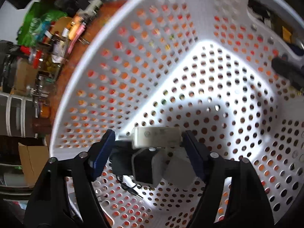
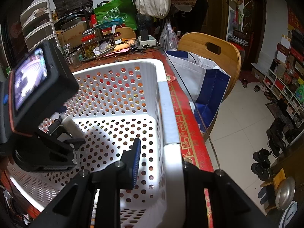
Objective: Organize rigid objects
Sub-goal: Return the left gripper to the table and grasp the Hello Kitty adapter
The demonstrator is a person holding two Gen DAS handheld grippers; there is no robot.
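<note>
One white perforated basket (image 2: 169, 102) sits on the red-clothed table (image 2: 187, 125), right gripper (image 2: 161, 152) straddling its rim, left gripper (image 1: 150, 148) inside clamping a small stiff, light charger (image 1: 156, 137) across its flat sides.

Both grippers (image 1: 149, 152) (image 2: 161, 163): black frames, blue pads, silver screws.
</note>
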